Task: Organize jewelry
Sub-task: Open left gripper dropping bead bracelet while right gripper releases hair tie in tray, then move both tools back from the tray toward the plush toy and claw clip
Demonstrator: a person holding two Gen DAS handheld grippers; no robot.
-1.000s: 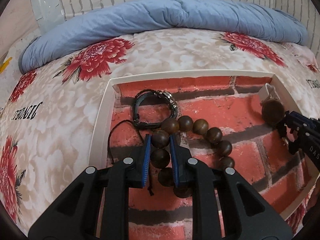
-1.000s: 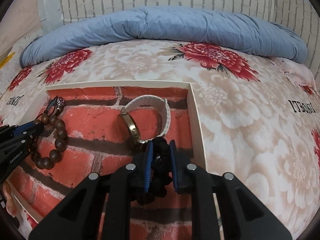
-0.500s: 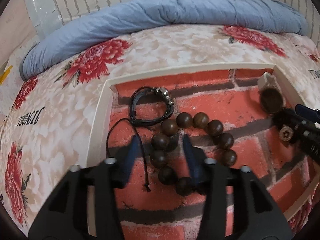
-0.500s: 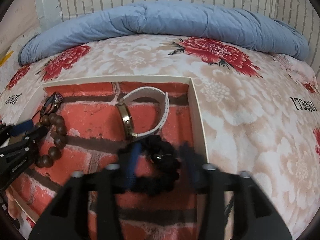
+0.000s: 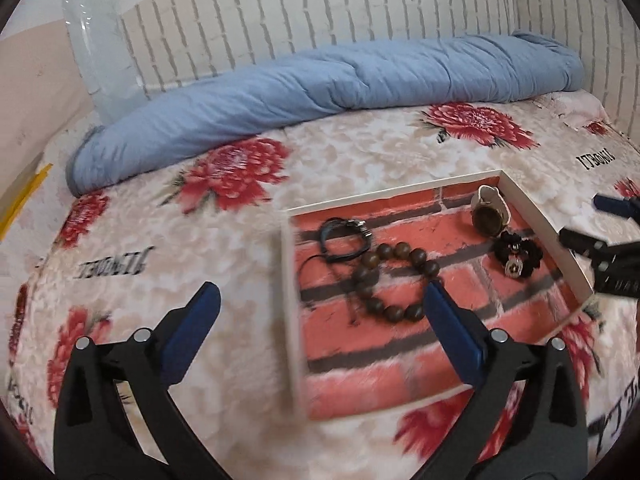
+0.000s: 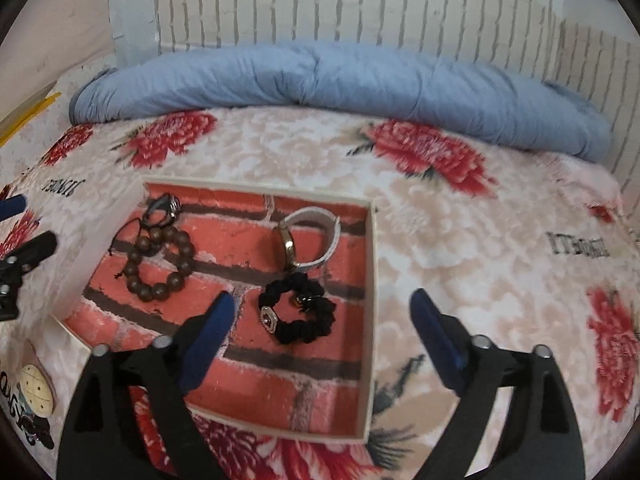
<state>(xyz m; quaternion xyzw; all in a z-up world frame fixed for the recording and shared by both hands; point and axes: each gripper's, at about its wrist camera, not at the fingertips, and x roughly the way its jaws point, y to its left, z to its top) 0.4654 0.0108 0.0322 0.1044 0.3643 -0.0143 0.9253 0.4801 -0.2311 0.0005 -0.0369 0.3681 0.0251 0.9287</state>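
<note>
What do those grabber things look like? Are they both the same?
Yes, they match. The left hand-held gripper has two black angular plastic arms with triangular cut-outs, round silver bolt heads at the joints, and dark blue pads on its fingers. The right hand-held gripper looks the same. No sleeve or cable shows.

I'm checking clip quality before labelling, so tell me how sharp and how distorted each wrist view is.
Left wrist view: motion blur smears the tray edge and the wooden bead bracelet; fisheye bends the brick wall. Right wrist view: sharper, the black scrunchie reads clearly, slight softness on the gripper fingers; dark vignette corners in both.
</note>
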